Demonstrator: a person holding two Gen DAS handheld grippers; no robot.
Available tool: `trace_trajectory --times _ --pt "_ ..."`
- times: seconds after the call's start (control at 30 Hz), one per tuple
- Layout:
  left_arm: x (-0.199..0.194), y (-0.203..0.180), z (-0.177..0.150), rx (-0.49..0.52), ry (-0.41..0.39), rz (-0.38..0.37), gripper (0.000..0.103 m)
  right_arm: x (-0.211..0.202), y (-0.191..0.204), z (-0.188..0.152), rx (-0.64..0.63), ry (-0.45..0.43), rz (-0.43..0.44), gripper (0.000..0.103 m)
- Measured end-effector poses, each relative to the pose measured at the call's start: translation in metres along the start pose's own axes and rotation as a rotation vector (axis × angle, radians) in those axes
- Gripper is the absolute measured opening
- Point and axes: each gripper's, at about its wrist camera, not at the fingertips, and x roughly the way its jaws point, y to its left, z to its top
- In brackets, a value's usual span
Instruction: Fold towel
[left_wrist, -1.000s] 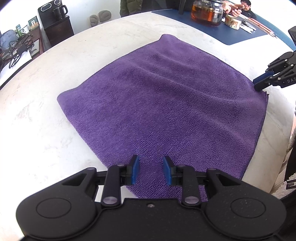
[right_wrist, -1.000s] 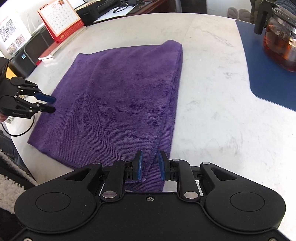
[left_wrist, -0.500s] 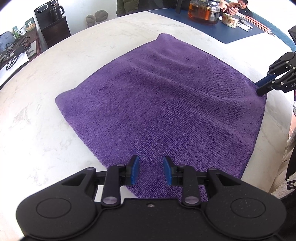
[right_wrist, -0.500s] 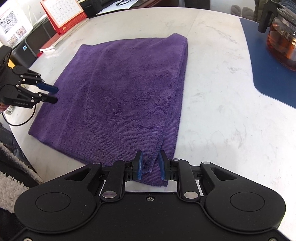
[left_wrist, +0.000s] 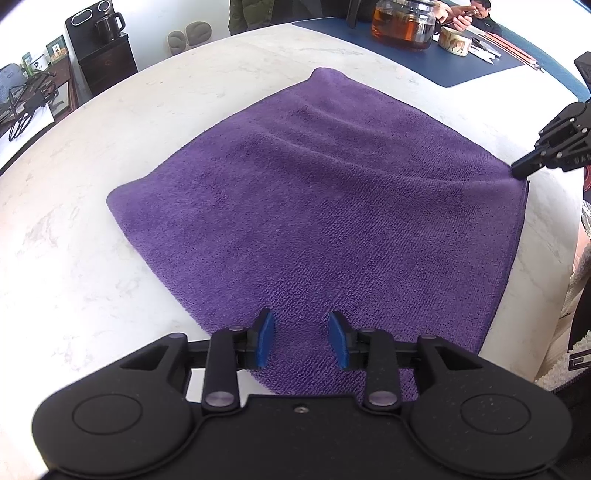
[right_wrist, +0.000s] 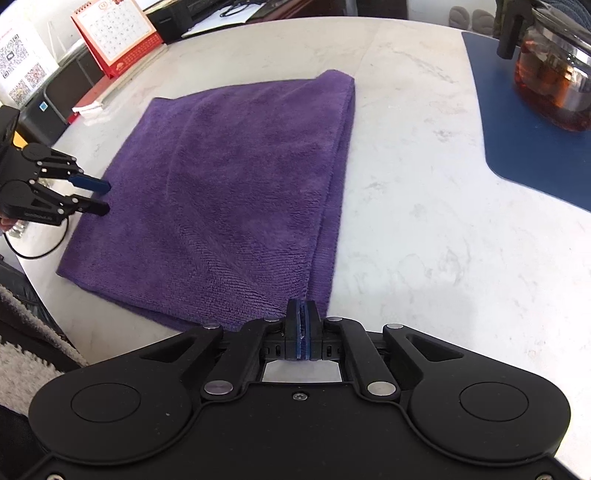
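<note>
- The right tool (right_wrist: 303, 325) was clamped on the towel (right_wrist: 229, 192) corner, ready for lifting.
- The left tool (left_wrist: 302, 339) gaped over its corner (nothing held), on the tabletop (left_wrist: 92, 277).

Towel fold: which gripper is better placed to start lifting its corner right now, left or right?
Right. The right gripper is already shut on the near corner of the purple towel. The left gripper is open, its fingers apart over the towel's other near corner, gripping nothing; it must close first.
</note>
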Motion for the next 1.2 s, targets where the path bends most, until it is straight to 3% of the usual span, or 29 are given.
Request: trace_trajectory --times 0.33,0.57,0.7,0.93,1.2 --pt "-0.001 0.000 0.001 0.005 0.006 -0.006 0.036 -0.002 0.003 0.000 -0.056 0.035 -0.045 0.004" --pt "-0.001 -0.002 0.002 0.015 0.015 -0.012 0.042 -0.015 -0.004 0.034 -0.063 -0.056 -0.034 0.016" --pt "0.000 -0.002 0.002 0.014 0.018 -0.016 0.044 0.002 -0.011 0.065 -0.081 -0.100 -0.006 0.017" --pt "-0.001 0.000 0.003 -0.002 0.029 -0.031 0.045 0.037 -0.024 0.091 -0.098 -0.078 -0.011 0.017" --pt "0.001 0.001 0.007 -0.006 0.044 -0.049 0.048 0.047 -0.027 0.097 -0.113 -0.065 0.008 0.017"
